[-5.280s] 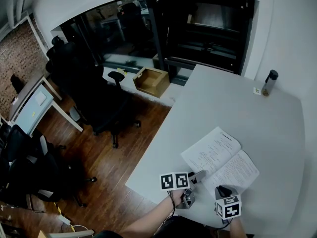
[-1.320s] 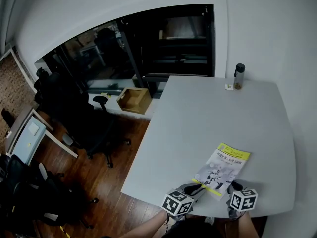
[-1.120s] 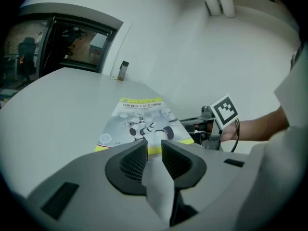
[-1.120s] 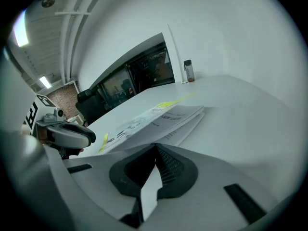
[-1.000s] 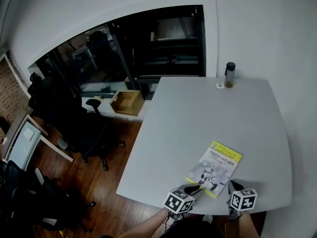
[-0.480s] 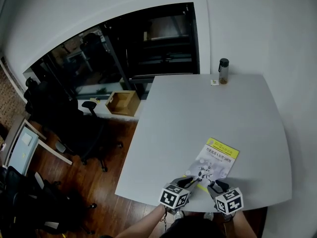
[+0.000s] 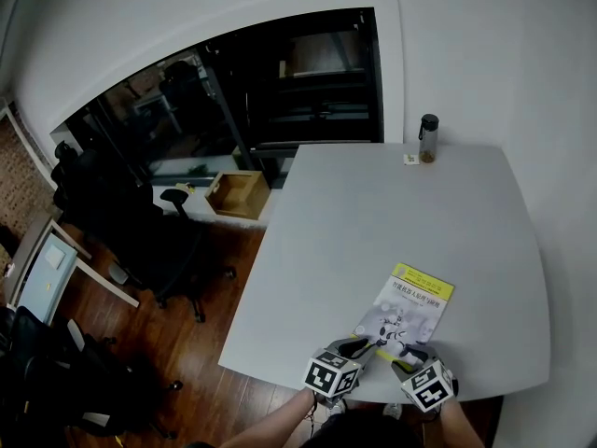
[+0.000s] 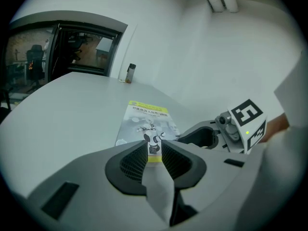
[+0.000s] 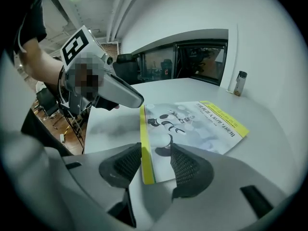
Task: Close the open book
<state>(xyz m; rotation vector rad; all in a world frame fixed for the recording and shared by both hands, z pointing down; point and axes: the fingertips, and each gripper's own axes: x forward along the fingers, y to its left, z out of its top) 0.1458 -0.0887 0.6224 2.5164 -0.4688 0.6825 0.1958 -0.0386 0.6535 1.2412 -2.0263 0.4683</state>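
The grey surface [image 7: 401, 203] carries the book [image 7: 412, 304], which lies closed and flat, cover up, near the front edge. The left claw [image 8: 154, 146] is narrowed to a slit and pinches nothing, its tips at the book's near corner. The right claw [image 9: 156, 150] has just been opening and stands wide, astride the yellow spine [image 9: 144, 143] without gripping it. On withdrawal a pad could catch that spine, flipping the cover open or dragging the book off the edge.

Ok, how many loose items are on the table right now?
3: the closed book at the near edge, the dark-capped bottle at the far edge, and a small tag just left of it. Nothing seems hidden.
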